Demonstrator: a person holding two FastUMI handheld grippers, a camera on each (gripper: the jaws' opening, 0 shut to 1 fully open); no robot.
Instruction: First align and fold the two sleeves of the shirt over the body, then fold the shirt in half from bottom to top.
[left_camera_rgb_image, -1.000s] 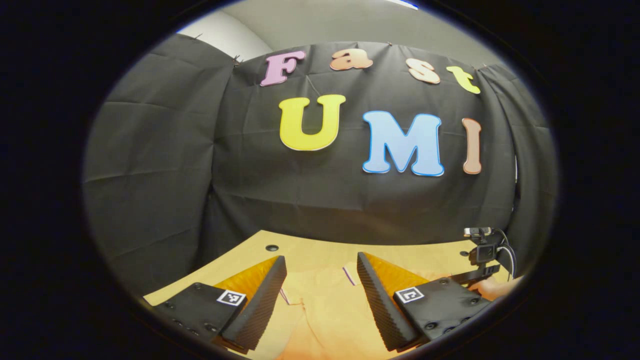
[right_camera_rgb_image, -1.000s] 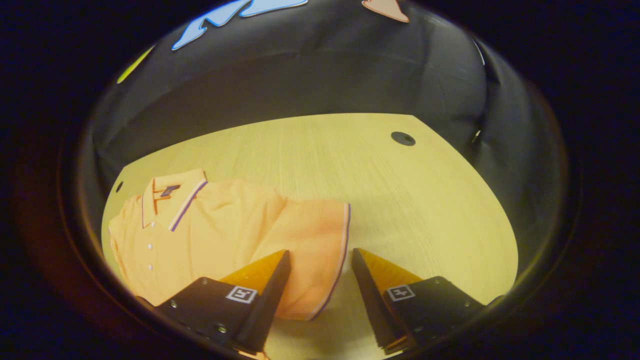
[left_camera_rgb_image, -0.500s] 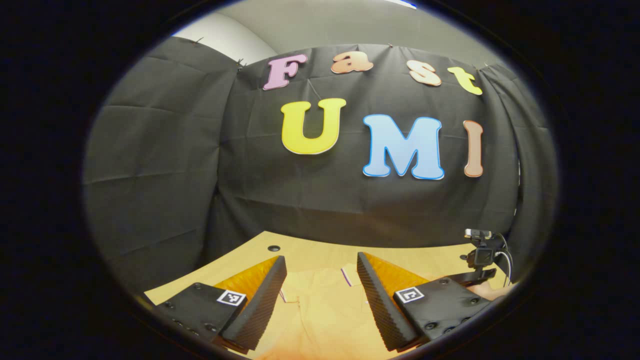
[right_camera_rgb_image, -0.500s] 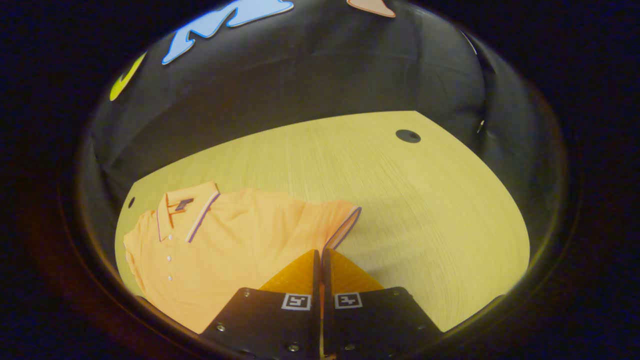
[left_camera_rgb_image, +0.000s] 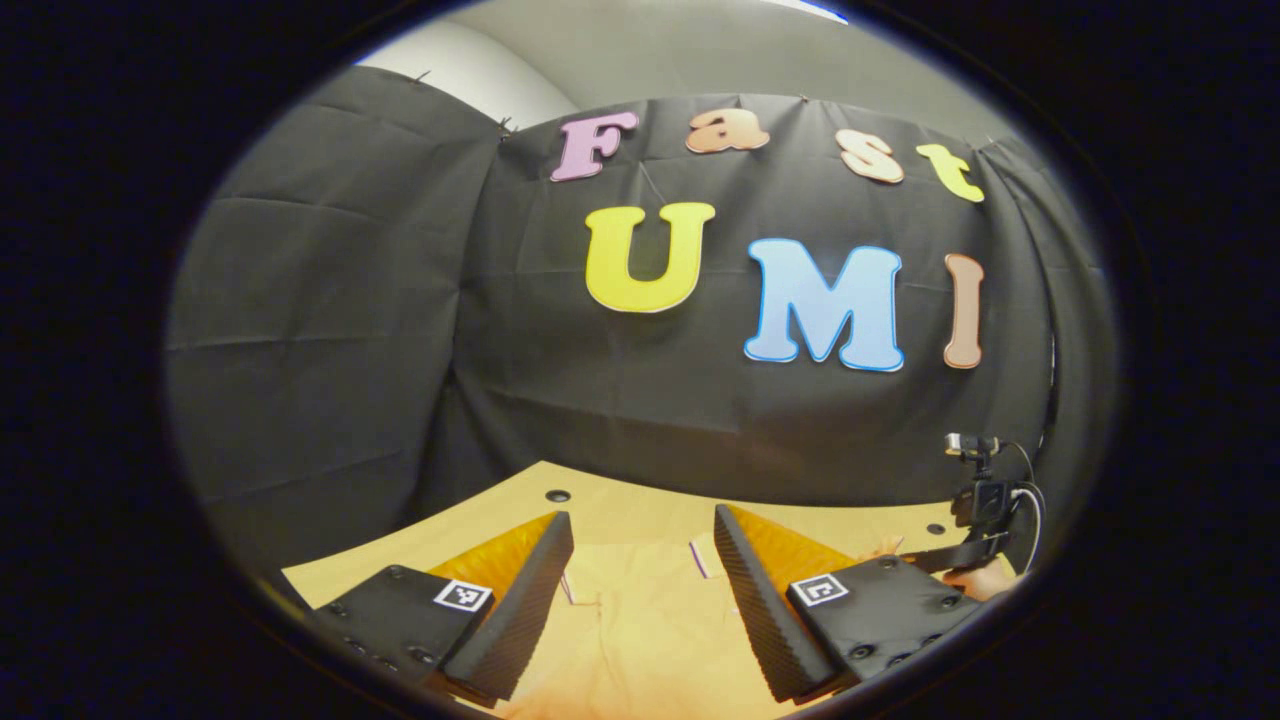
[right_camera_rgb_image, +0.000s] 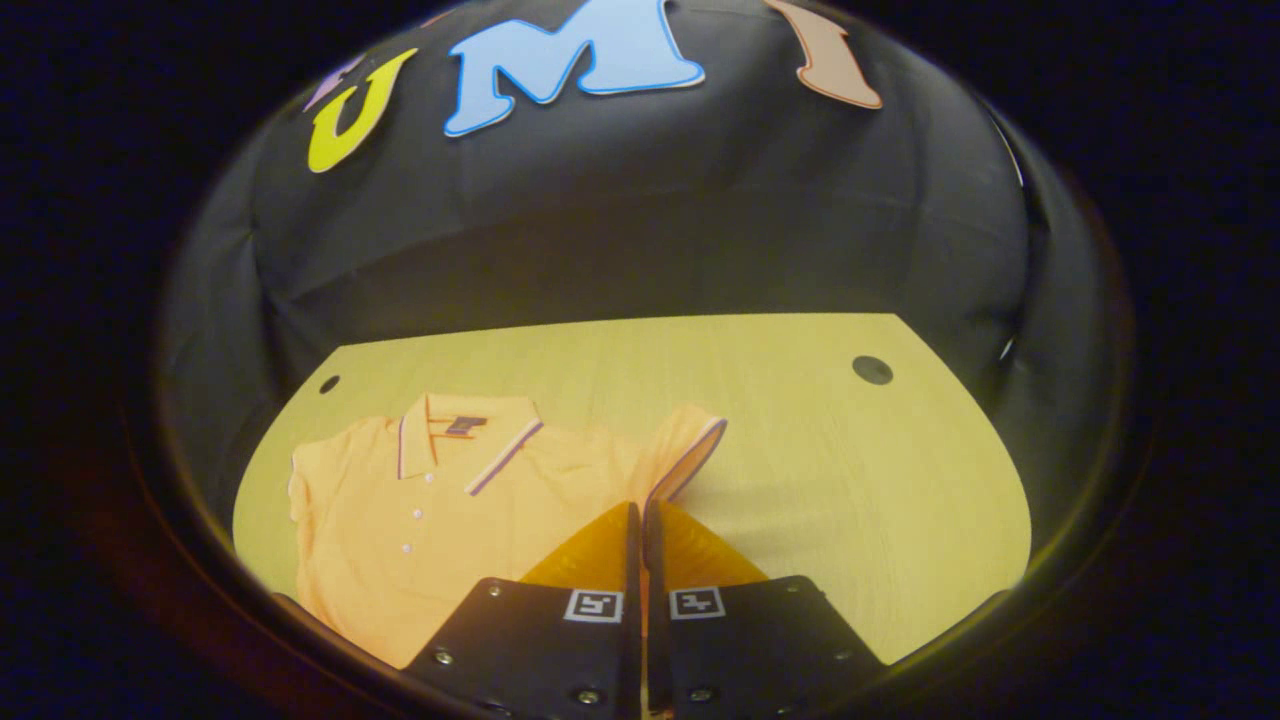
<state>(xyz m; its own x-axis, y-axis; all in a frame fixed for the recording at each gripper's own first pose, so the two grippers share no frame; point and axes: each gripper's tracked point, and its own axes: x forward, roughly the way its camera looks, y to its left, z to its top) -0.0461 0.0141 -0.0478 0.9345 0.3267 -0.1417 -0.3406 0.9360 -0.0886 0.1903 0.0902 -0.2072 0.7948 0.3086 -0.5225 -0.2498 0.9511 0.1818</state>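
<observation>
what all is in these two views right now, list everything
shirt: one, orange polo with striped trim on collar and cuffs, lying on the table
sleeve: one, orange, pinched and lifted off the table
table: one, light wood, with small dark round holes near its far edge
small camera on a stand: one, black, at the table's far right in the left gripper view
left gripper: one, fingers apart, above the shirt
right gripper: one, fingers closed on the sleeve
hand: one, partly visible behind the left gripper's finger

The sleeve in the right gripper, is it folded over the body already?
Not yet. The right gripper is shut on the sleeve, which stands lifted beside the shirt's body.
</observation>
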